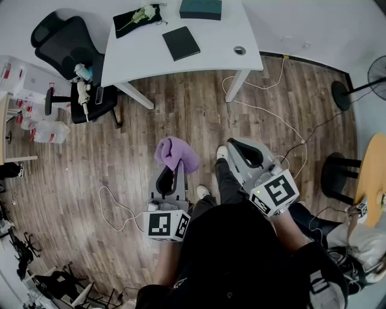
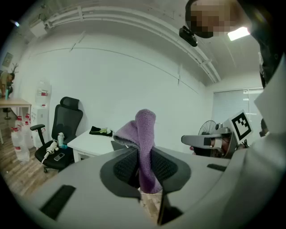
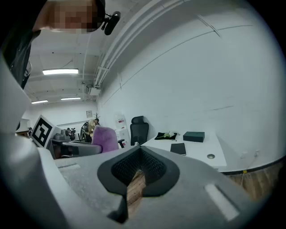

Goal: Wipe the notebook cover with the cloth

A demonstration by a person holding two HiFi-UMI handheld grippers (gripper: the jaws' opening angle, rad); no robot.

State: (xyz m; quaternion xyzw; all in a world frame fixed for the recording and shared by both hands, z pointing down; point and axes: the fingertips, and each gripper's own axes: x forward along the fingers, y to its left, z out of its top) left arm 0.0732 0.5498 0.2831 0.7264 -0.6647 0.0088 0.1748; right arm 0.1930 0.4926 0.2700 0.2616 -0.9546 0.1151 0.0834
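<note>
A black notebook [image 1: 181, 43] lies flat on the white table [image 1: 211, 54] at the far side of the room, well away from both grippers; the right gripper view shows the notebook [image 3: 178, 148] small and distant. My left gripper [image 1: 172, 168] is held over the wooden floor, shut on a purple cloth [image 1: 176, 154] that bunches up above its tips. In the left gripper view the cloth [image 2: 145, 143] stands pinched between the dark pads [image 2: 123, 167]. My right gripper [image 1: 233, 146] hovers beside it to the right, shut with nothing in it [image 3: 139, 169].
On the table also sit a teal box [image 1: 200, 8] and a black cloth with white flowers [image 1: 139, 18]. A black office chair [image 1: 72, 54] stands left of the table. Cables [image 1: 271, 114] trail across the floor. A fan [image 1: 362, 84] and a black stool [image 1: 338, 175] stand at right.
</note>
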